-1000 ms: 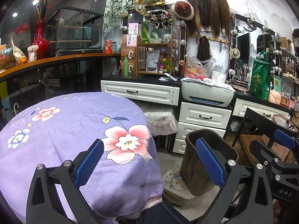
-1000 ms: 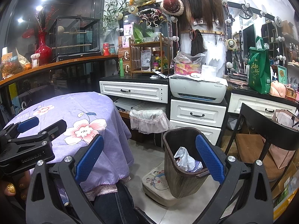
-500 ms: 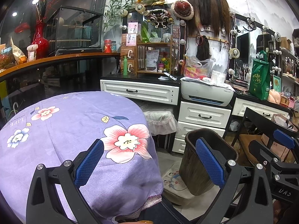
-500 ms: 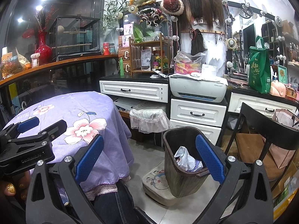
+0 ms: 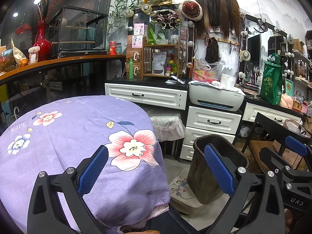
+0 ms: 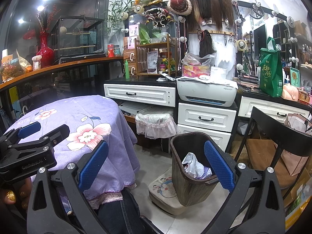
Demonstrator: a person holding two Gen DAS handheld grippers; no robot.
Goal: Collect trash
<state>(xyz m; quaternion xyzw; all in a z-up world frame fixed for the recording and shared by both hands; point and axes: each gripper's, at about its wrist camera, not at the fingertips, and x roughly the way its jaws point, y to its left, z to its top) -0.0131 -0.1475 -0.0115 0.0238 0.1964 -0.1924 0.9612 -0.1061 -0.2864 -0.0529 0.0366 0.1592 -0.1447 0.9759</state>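
Over the near edge of the round table, the left gripper hangs with its blue pads spread wide and nothing between them. Below it lies the purple floral tablecloth, one big pink flower sitting right between the fingers in the left wrist view. Off to its right, the right gripper is just as wide apart, jaws empty too, held above the floor beside the table. From the right wrist camera, the left gripper's black body shows at the lower left, over the cloth, with a hand wearing gold glitter nails underneath it.

And there's the trash: crumpled white paper lying inside the dark brown waste bin, with a bit of purple scrap next to it. The bin stands on a cartoon-printed cushion on the tiled floor, just beside the table's hanging cloth and in front of the white drawer unit. The right pad of each gripper overlaps the bin's rim in its own view.

Further back, a white printer sits on top of those drawers. A black chair stands to the bin's right, a green tote bag on the counter behind it. A red vase stands on the curved wooden counter at the far left.
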